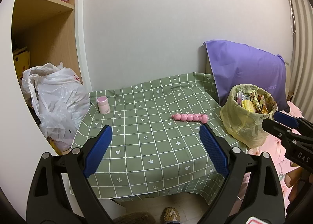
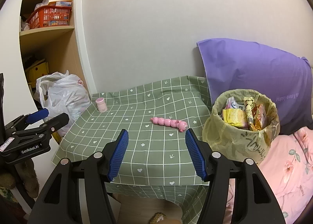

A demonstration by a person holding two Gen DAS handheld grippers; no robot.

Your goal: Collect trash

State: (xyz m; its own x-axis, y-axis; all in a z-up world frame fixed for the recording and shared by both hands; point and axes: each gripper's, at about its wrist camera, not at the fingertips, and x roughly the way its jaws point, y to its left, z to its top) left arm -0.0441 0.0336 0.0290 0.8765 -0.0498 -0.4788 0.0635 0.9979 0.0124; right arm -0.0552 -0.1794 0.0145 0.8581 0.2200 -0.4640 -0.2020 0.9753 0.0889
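Bin's handwriting (image 2: 254,146): right view only

White print on the purple pillow (image 1: 248,69) is cut short behind the lined trash bin (image 1: 247,114). Wrappers deep inside the bin stay hidden. The orange basket (image 2: 49,16) contents are too small to identify.

I'm looking into a home bedroom: a purple pillow (image 2: 258,79) on floral pink bedding (image 2: 289,175), a wooden shelf (image 2: 47,30) with an orange basket (image 2: 49,17).
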